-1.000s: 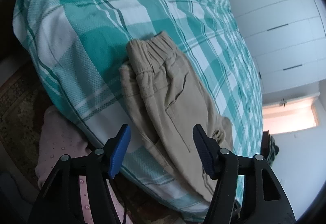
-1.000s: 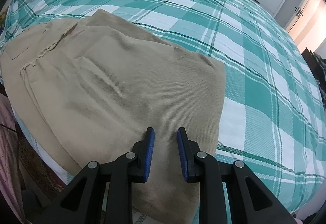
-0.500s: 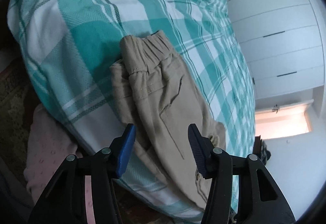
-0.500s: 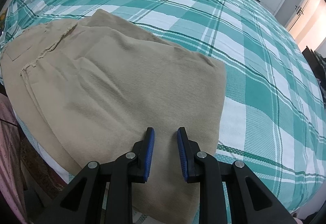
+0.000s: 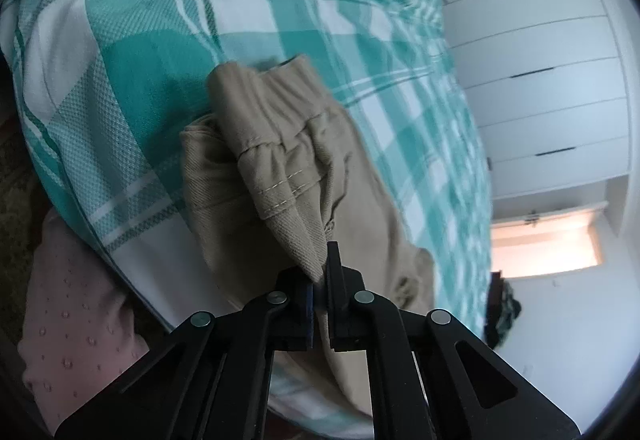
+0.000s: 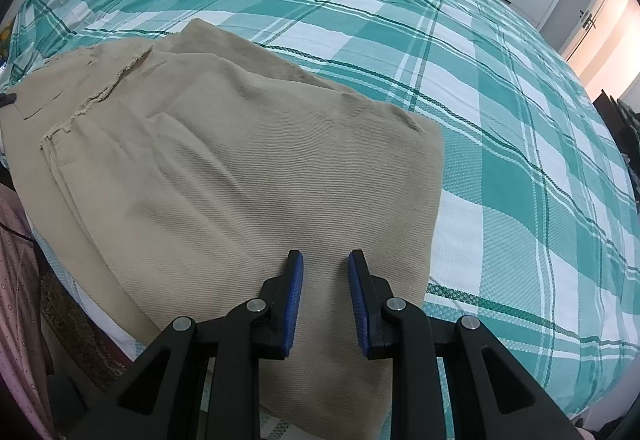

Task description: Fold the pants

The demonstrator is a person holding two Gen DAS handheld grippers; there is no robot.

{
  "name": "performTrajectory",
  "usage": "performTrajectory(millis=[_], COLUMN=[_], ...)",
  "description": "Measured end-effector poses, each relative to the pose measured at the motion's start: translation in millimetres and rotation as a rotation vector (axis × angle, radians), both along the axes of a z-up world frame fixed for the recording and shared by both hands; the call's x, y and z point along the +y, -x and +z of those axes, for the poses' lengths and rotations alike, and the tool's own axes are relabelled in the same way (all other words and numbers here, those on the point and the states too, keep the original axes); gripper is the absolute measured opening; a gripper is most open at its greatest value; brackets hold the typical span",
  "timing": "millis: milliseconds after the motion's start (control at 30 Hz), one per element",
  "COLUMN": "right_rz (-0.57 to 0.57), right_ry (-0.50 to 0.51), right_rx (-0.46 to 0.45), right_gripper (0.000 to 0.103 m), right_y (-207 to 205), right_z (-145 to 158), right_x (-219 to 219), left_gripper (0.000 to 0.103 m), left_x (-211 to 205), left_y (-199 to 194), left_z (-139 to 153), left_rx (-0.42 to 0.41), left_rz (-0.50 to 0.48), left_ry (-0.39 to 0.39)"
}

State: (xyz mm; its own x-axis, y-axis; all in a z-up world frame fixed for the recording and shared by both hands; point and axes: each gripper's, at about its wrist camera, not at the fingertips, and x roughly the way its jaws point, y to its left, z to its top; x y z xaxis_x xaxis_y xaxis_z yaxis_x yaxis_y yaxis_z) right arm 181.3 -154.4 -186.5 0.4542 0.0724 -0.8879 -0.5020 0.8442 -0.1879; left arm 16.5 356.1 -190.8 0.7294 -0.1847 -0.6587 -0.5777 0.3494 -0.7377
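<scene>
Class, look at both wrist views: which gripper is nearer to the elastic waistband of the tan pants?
Left. The left gripper is shut on the pants just below the waistband. The right gripper hovers open over the folded leg end, away from the waistband.

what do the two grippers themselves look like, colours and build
Both are the same build. The left gripper and right gripper have matte black plastic fingers on angled black linkage arms with triangular cut-outs, joined by round silver pivot pins. Each finger carries a blue textured pad on its inner face. No cables, labels or sleeves are visible on either gripper.
</scene>
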Motion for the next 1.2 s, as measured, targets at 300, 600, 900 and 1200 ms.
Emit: performTrajectory(millis=[300, 600, 900, 1200], right_rz=[0.004, 0.001, 0.005, -0.024], right_ry=[-0.001, 0.004, -0.011, -0.121], right_rx=[-0.009, -0.015, -0.014, 0.000], right_gripper=[0.024, 0.024, 0.024, 0.024], right_y=[0.3, -1.3, -0.8, -1.9], right_z=[-0.6, -2.3, -3.0, 7.2], right_x=[-1.4, 1.9, 0.3, -13.0], left_gripper=[0.030, 0.073, 0.015, 0.006], left_x=[7.4, 18.6, 9.8, -32.4], left_y=[31.9, 12.3, 14.5, -2.5], left_z=[1.7, -16.5, -19.8, 60.8], left_rx=[0.064, 0.106, 0.046, 0.065], left_rz=[0.022, 0.026, 0.063, -0.018], left_ry=[-0.025, -0.037, -0.031, -0.306])
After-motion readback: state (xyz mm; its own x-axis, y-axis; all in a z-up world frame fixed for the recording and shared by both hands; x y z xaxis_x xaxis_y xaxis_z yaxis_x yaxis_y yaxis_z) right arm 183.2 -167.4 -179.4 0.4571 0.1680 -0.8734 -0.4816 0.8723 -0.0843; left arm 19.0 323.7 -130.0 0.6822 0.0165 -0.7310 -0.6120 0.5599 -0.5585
